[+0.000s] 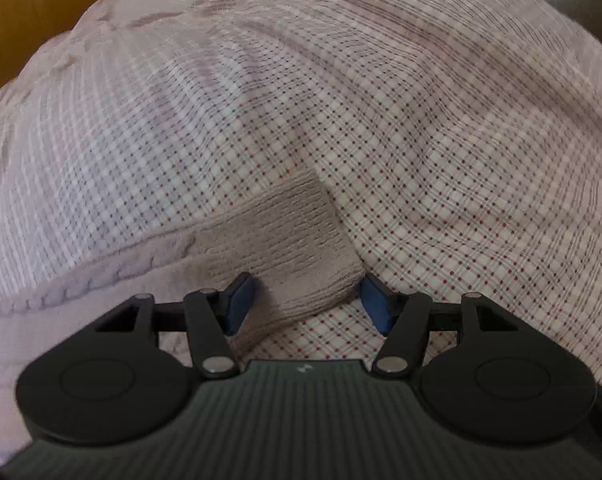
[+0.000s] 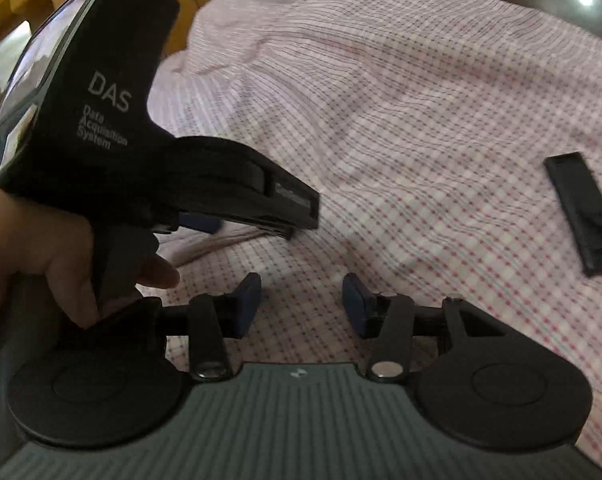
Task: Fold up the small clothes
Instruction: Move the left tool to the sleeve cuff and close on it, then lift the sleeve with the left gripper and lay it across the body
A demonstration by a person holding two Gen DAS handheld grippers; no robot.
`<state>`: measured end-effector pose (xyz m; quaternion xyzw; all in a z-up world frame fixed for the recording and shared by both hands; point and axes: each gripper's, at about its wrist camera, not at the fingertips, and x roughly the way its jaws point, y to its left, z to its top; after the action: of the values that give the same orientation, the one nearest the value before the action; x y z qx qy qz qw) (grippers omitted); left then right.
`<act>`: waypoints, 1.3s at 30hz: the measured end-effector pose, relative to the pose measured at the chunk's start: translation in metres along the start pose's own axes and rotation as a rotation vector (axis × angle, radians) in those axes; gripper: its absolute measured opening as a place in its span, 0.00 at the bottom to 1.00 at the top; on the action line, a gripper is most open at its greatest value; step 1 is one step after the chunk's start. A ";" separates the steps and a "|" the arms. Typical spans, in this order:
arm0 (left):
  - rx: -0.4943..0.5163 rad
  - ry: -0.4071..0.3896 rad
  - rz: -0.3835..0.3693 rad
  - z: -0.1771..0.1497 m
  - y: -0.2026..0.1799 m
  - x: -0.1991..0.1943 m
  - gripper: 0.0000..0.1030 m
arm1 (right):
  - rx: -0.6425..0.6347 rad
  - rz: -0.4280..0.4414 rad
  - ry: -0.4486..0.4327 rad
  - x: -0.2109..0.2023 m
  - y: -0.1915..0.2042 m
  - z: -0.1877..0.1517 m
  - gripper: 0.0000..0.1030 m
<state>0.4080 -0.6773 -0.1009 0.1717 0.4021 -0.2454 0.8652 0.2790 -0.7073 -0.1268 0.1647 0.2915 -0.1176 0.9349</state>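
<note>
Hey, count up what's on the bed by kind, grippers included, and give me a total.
Grippers: 2, the left gripper and the right gripper
Knitted garment: 1
Black plastic piece: 1
Checked bedsheet: 1
Total: 5

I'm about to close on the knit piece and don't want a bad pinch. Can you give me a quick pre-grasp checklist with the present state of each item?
1. Left gripper jaws apart: ok.
2. Corner of the grey knit garment lies between its pads: ok.
3. Pads pressing the cloth: not ok, they stand clear of it.
4. Checked bedsheet out of the pinch: cannot tell, it lies right under the corner.
5. Right gripper empty and open: ok, only sheet beneath.
6. Black bracket on the sheet clear of both grippers: ok.
</note>
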 end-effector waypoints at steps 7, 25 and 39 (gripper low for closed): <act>0.097 0.039 0.074 0.009 -0.024 0.006 0.58 | 0.031 0.009 -0.007 0.002 -0.005 0.001 0.50; 0.054 -0.083 0.062 -0.012 0.006 -0.037 0.14 | -0.042 -0.031 -0.045 -0.005 0.022 -0.001 0.73; 0.040 -0.164 0.063 -0.040 0.026 -0.071 0.14 | 0.030 0.019 -0.063 -0.011 0.034 0.001 0.81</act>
<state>0.3589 -0.6162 -0.0679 0.1809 0.3196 -0.2391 0.8989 0.2815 -0.6752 -0.1109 0.1778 0.2583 -0.1183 0.9422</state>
